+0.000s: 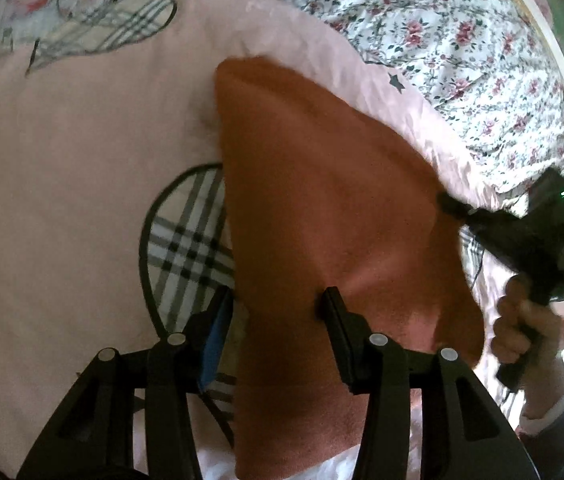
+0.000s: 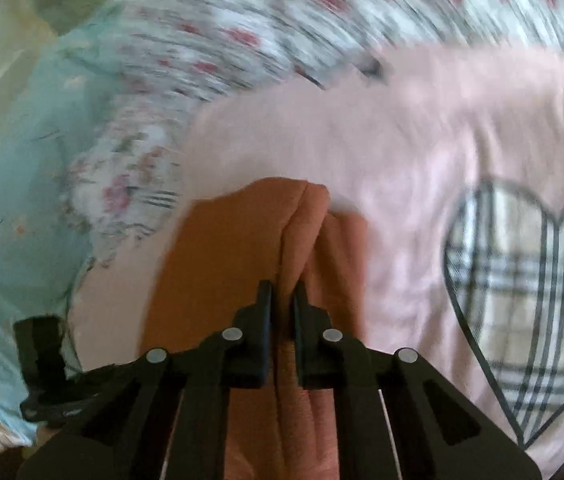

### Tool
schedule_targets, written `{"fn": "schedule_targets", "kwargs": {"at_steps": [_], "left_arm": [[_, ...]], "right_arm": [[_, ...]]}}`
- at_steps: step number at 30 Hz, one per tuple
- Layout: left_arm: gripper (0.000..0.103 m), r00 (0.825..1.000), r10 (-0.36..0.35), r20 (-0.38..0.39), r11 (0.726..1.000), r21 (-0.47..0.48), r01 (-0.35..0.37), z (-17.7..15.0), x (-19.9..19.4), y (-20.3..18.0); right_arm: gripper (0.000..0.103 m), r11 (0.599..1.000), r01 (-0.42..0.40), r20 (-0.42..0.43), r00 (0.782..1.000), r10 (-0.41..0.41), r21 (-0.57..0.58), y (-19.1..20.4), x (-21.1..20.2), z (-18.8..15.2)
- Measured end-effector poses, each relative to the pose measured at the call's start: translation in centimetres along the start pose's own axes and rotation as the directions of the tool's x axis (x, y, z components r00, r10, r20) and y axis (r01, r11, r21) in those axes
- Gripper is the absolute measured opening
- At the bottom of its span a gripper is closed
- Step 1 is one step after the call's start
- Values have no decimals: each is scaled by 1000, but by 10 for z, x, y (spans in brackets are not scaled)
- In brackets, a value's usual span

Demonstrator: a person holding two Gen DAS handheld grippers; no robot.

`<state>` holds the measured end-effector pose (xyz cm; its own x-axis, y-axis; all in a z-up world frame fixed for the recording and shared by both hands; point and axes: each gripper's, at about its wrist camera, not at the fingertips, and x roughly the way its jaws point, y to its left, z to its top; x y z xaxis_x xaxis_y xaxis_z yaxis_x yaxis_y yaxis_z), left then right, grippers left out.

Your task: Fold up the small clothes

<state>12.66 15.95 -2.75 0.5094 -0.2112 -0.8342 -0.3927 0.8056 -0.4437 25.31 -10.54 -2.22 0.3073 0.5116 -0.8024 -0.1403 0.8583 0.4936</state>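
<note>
- The orange cloth (image 1: 322,200), a small piece of soft fabric, fills the middle of the left wrist view. It lies on a pink blanket (image 1: 82,140) and reaches from the near edge up toward the far right.
- The left gripper (image 1: 278,304) is at the near edge of the cloth. Its fingers stand wide apart; the right finger touches the orange fabric, and the left finger, with a blue pad, is over a plaid heart print (image 1: 186,248) on the blanket. It grips nothing.
- At the right, the right gripper (image 1: 448,202) touches the right edge of the cloth. The right hand (image 1: 522,328) holds its handle. From this view I cannot tell the state of its fingers.
- Beyond the blanket, far and right, there is a floral bedsheet (image 1: 442,40).
- In the right wrist view, which is blurred, the orange cloth (image 2: 222,248) lies near and in the centre on the pink blanket (image 2: 382,140).
- The right gripper (image 2: 282,300) has its fingers narrow, closed on a raised fold of the orange cloth between them.
- A plaid heart print (image 2: 522,280) is on the right. The floral bedsheet (image 2: 242,20) is far, and a light blue fabric (image 2: 14,200) is on the left.
</note>
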Motion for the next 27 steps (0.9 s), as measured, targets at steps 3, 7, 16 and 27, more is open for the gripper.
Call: {"fn": "schedule_targets", "kwargs": {"at_steps": [3, 7, 16, 27], "left_arm": [[51, 1000, -2, -15, 1000, -18, 2, -3, 6, 4], [52, 999, 25, -22, 1000, -6, -25, -7, 0, 2], [51, 999, 4, -46, 997, 74, -1, -43, -36, -1], [51, 998, -22, -61, 999, 33, 24, -65, -44, 4]], "right_arm": [[10, 999, 43, -47, 998, -41, 26, -18, 21, -6], [12, 997, 50, -48, 998, -47, 51, -16, 14, -7], [37, 998, -38, -38, 998, 41, 55, -5, -65, -65], [37, 997, 0, -63, 998, 5, 75, -6, -80, -124]]}}
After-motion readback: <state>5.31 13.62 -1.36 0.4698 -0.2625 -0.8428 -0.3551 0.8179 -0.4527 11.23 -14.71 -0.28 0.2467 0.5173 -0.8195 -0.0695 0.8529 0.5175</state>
